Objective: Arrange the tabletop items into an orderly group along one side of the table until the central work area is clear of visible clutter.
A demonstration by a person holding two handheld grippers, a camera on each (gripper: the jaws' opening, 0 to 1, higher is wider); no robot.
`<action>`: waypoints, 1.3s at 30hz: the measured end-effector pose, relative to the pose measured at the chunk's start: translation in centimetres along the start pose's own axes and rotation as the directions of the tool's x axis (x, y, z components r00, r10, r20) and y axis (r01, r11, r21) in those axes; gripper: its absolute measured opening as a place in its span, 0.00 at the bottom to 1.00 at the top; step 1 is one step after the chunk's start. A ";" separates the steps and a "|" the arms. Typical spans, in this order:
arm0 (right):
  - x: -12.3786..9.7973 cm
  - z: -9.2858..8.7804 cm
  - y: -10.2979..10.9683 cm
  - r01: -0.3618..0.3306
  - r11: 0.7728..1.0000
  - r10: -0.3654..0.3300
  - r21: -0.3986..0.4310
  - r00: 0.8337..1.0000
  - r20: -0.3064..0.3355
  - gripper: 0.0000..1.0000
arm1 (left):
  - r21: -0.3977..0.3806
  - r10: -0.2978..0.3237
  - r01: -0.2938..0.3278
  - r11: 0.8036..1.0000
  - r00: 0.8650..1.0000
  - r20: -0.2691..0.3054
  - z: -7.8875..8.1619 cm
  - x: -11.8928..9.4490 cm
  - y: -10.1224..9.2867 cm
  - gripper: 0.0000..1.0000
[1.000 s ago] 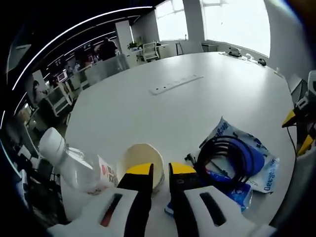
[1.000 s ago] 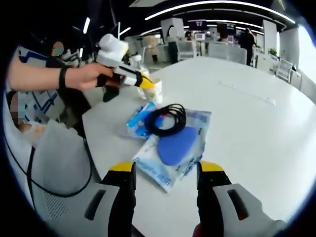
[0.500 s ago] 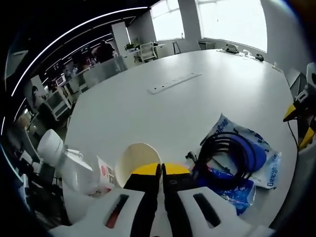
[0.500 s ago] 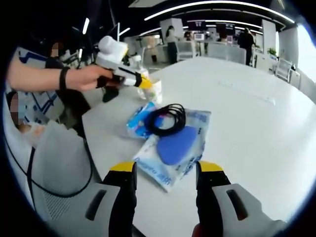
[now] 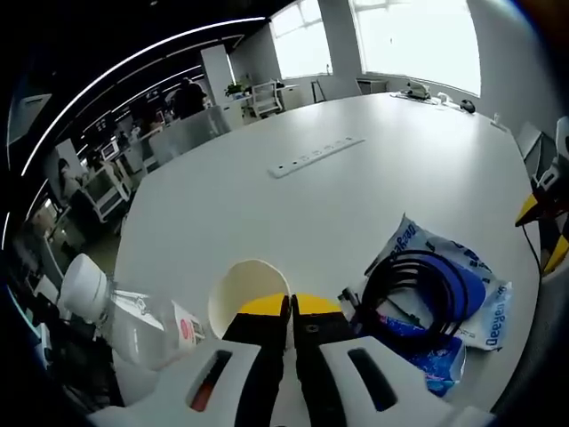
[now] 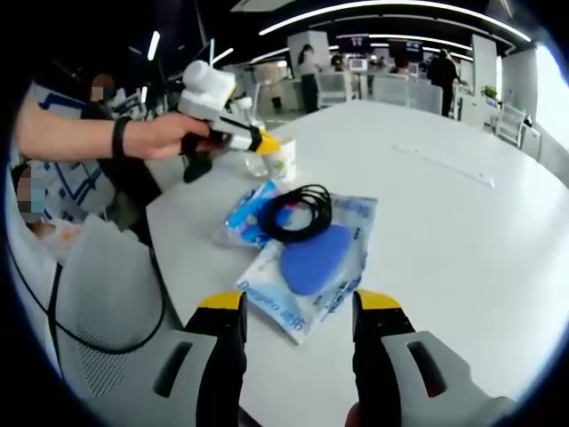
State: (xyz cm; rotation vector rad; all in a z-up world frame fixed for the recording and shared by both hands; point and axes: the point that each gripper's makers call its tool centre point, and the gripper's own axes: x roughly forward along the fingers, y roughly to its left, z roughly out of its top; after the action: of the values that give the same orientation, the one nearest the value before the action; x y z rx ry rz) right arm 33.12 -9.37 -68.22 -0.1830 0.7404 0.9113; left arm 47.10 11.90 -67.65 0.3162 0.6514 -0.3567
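Left claw (image 5: 291, 307) clamps cup (image 5: 246, 294) rim near table (image 5: 267, 213) edge.

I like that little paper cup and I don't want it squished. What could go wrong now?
The left gripper is pinching only the thin rim of the paper cup, so the rim may crumple or the cup may slip and tip. The plastic bottle lies on its side near the table edge, so a bump could roll it off. The black cable close by could snag the jaws.
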 end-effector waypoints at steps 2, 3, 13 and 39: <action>0.0 0.1 0.0 -0.002 1.000 0.002 0.000 1.000 0.002 0.46 | -0.006 -0.008 0.008 1.000 1.000 -0.004 0.0 0.1 -0.2 0.00; 0.0 0.1 0.0 -0.002 1.000 0.002 0.000 1.000 0.003 0.46 | -0.009 -0.009 0.009 1.000 1.000 -0.004 0.0 0.2 -0.2 0.00; 0.2 0.2 0.2 -0.009 1.000 0.009 0.002 1.000 0.006 0.46 | -0.042 -0.021 0.021 0.999 1.000 -0.013 -0.6 -0.2 -0.1 0.11; 1.2 0.8 1.4 -0.049 0.998 0.049 -0.030 0.999 0.004 0.46 | -0.162 0.022 -0.017 0.987 0.999 0.029 -1.9 -5.8 -0.8 0.15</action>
State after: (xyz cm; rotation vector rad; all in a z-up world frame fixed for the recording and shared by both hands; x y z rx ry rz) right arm 32.92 -7.41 -68.22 -0.1894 0.7299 0.9690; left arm 41.48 13.20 -65.59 0.1615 0.6421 -0.2869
